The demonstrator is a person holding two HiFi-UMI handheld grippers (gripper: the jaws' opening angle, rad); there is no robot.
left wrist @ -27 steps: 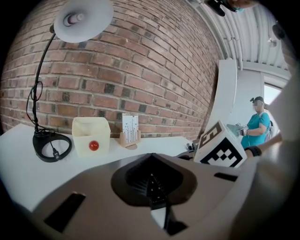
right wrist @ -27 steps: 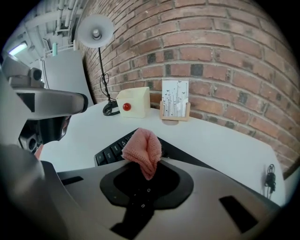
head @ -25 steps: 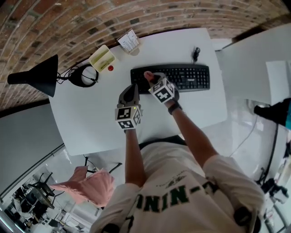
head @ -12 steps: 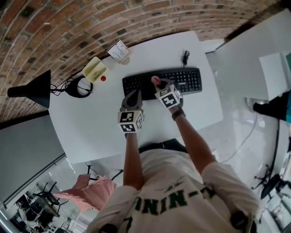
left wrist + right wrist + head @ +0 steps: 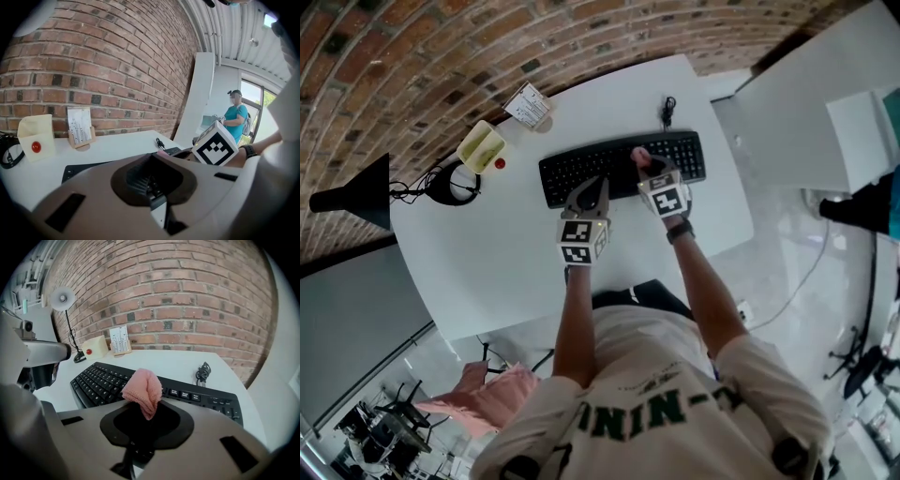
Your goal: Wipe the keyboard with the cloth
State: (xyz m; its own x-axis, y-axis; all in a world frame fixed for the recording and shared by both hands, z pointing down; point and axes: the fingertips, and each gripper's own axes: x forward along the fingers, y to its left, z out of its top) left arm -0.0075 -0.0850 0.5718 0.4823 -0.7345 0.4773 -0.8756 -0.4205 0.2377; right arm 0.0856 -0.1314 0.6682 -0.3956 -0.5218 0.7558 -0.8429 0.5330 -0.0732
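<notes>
A black keyboard (image 5: 581,172) lies across the far half of the white table (image 5: 487,244). My right gripper (image 5: 643,165) is shut on a bunched pink cloth (image 5: 638,155), which rests on the keys right of the keyboard's middle. In the right gripper view the cloth (image 5: 143,391) sticks up out of the right gripper (image 5: 144,409) over the key rows (image 5: 101,379). My left gripper (image 5: 596,187) is shut and holds nothing. It hovers at the keyboard's near edge, left of the right one. The left gripper view shows its jaws (image 5: 152,159) closed over the keyboard (image 5: 77,169).
A black desk lamp (image 5: 352,192) and its base (image 5: 450,183) stand far left. Next to them are a beige box (image 5: 481,145) with a red button and a card holder (image 5: 528,105). A coiled cable (image 5: 668,105) lies behind the keyboard. A person in teal (image 5: 234,119) stands far off.
The right gripper has carried the pink cloth rightward along the keyboard, from its left part to right of its middle. The left gripper has stayed shut near the keyboard's front edge.
</notes>
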